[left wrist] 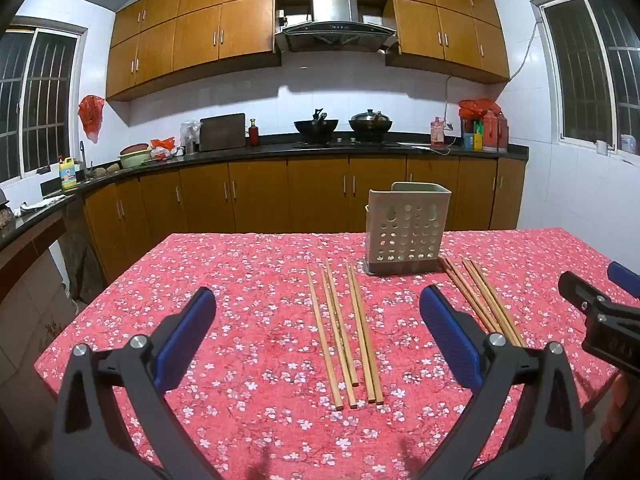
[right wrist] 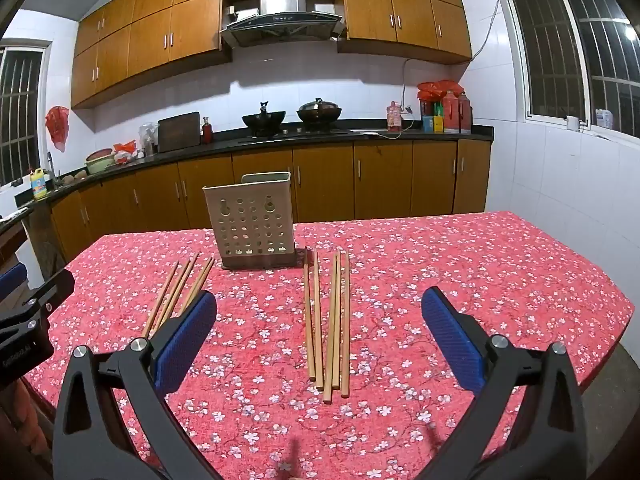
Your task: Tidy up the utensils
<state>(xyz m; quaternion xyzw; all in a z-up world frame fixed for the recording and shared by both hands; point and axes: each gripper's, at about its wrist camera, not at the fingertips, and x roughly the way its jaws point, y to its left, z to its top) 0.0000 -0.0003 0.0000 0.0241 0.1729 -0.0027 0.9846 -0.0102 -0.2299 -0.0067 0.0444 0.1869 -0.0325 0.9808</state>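
So we've got two bundles of wooden chopsticks lying flat on the red floral tablecloth point(left wrist: 248, 280), and both grippers are hovering above the near edge, tilted a bit downward.

The left gripper point(left wrist: 318, 308) has its blue-padded jaws spread wide with nothing between them. Straight ahead of it, right in the gap between the fingers, lies the left set of chopsticks point(left wrist: 344, 332): five or so plain light-brown sticks, roughly parallel, with squared butt ends toward us and thinner tips pointing away. A couple of them overlap slightly.

The right gripper point(right wrist: 319, 306) is just as wide apart, also empty. The right set of chopsticks point(right wrist: 328, 320) sits dead ahead between its fingers, same look, ends a bit uneven.

Beyond both sets, further out from the grippers, stands the utensil holder point(right wrist: 250, 220), a beige plastic box with round drain holes across its front and a darker base, upright. From the left gripper it's ahead and off to the right; from the right gripper it's ahead and to the left. The far tips of the sticks come close to its base.
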